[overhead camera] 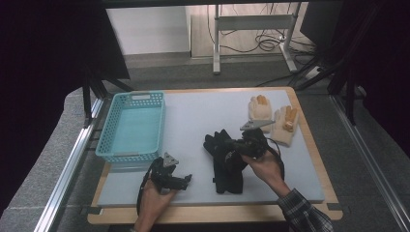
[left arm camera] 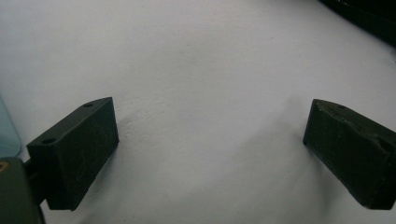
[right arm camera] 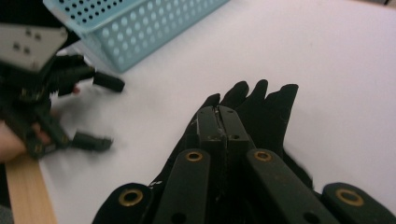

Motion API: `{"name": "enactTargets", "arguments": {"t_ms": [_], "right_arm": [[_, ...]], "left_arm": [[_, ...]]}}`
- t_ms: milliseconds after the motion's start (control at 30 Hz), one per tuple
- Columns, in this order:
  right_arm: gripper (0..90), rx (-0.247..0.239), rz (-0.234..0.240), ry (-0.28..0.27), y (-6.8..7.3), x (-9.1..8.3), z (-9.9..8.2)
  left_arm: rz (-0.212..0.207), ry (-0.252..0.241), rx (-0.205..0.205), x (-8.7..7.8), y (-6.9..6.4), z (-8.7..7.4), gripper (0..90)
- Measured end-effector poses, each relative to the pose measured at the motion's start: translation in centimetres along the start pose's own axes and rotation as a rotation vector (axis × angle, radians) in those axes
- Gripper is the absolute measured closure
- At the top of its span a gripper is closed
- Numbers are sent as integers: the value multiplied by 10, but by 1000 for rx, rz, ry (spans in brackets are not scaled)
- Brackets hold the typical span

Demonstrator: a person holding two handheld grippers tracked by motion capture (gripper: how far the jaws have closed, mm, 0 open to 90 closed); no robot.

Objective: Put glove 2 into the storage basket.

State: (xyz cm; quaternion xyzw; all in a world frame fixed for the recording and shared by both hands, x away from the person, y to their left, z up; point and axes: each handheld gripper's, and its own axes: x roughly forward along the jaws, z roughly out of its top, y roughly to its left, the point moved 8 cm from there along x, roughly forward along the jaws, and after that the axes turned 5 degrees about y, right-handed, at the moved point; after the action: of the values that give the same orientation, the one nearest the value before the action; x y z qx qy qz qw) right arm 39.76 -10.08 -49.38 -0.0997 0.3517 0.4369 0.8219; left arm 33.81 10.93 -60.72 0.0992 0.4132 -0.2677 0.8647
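A white mat (overhead camera: 203, 121) covers the table (overhead camera: 314, 150), which carries everything else. At its left edge stands a blue basket (overhead camera: 133, 125). Near the middle lies a black glove (overhead camera: 227, 169), fingers pointing away from the person, flat on the mat. Well apart from it, at the far right, lie two tan gloves (overhead camera: 273, 118) side by side. The right gripper (right arm camera: 218, 122) hangs just over the black glove with its jaws pressed fully together; whether they pinch any cloth cannot be told. The left gripper (overhead camera: 186, 180) rests low near the front edge, just in front of the basket, jaws spread wide over bare mat.
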Motion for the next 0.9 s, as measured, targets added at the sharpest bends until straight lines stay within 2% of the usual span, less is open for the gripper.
{"name": "enactTargets", "arguments": {"t_ms": [100,200,300,367,567,633,667,767,833,900], "right_arm": [[871,7,-3,22,0,0,-24],[805,2,-7,39,-7,2,-41],[741,-29,-15,53,-16,2,-42],[705,-78,-17,87,-20,5,-40],[556,-157,9,170,-21,23,-40],[533,-195,-13,207,-23,30,-43],[537,-216,-23,236,-25,35,-47],[642,-215,-6,276,-26,46,-55],[739,-168,4,268,-26,46,-56],[793,-158,-13,261,-25,44,-55]], "left_arm": [[1,0,0,0,0,0,37],[2,6,8,0,1,0,37],[1,4,4,0,0,0,37],[0,6,7,0,0,0,37],[0,6,5,0,0,-1,37],[0,6,5,0,0,0,37],[0,6,5,0,0,0,37],[0,3,2,0,0,0,37],[0,2,2,0,0,0,37],[0,3,2,0,0,0,37]]}}
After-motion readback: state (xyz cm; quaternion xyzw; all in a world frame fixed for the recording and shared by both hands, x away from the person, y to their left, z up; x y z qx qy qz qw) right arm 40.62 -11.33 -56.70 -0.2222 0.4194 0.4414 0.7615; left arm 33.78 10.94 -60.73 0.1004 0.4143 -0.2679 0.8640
